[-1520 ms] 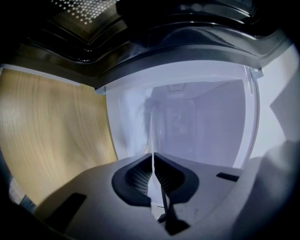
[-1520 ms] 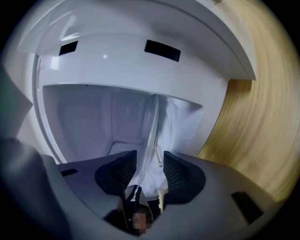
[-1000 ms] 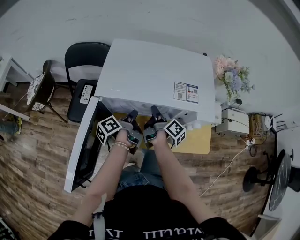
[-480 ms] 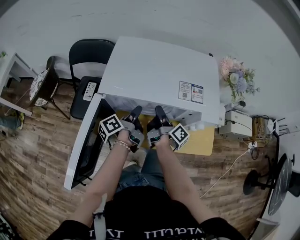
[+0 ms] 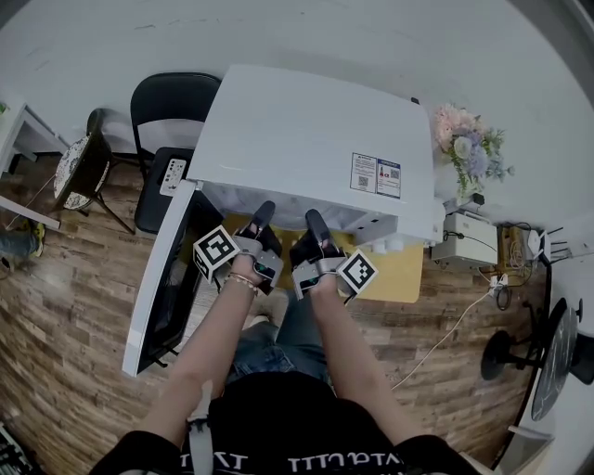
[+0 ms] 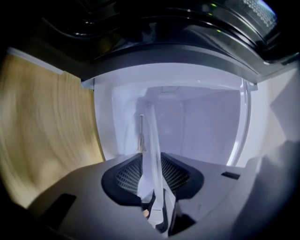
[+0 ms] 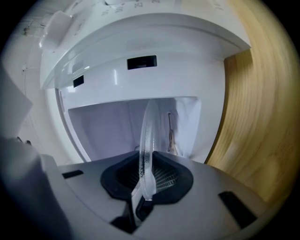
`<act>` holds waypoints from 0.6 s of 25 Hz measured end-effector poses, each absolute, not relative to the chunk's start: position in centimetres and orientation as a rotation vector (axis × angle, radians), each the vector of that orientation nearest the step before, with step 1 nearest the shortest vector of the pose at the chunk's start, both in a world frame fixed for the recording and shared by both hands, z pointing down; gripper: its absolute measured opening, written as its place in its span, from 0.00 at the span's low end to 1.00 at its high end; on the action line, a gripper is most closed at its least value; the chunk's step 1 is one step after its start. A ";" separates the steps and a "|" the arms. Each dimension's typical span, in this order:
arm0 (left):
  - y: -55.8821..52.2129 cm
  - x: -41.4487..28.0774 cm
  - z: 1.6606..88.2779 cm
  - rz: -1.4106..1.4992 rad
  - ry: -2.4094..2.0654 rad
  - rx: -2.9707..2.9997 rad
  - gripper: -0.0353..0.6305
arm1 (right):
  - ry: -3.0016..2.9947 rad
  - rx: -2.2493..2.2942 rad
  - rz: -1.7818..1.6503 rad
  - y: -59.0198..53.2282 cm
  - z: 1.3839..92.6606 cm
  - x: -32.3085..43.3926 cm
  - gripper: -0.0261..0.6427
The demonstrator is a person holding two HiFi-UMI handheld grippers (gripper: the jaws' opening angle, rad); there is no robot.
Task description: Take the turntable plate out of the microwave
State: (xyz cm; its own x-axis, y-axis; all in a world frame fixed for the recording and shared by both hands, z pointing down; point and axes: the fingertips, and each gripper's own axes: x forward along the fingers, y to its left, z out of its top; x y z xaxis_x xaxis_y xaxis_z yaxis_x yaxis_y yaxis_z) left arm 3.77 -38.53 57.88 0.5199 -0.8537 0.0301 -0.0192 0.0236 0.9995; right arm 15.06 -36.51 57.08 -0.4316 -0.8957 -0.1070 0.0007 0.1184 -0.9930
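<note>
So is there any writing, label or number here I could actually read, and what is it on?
No text here reads clearly.
Two stickers on top of the microwave: print too small to read.
White lettering on the person's black shirt: cut off at the frame edge, unreadable.
White panel on the black chair: marks too small.
Dark print on the microwave's front, right gripper view: blurred.

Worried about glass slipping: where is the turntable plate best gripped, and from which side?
Pinch the turntable plate by its near rim, coming in level from the open front of the microwave. It is a thin glass disc, so only its edge fits between jaws; two grips spread along the rim should keep it level.
</note>
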 end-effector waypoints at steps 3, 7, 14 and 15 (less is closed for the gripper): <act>-38.8 3.9 57.6 -0.804 -0.810 1.420 0.22 | 1.639 -0.866 -1.398 -36.1 56.4 15.0 0.13; -38.9 4.2 57.2 -0.832 -0.792 1.435 0.22 | 1.666 -0.850 -1.384 -35.4 56.1 15.1 0.13; -39.1 4.3 56.4 -0.879 -0.771 1.456 0.22 | 1.694 -0.816 -1.386 -33.4 55.9 15.1 0.14; -39.1 4.3 56.3 -0.881 -0.768 1.459 0.22 | 1.700 -0.810 -1.386 -33.2 55.8 15.1 0.14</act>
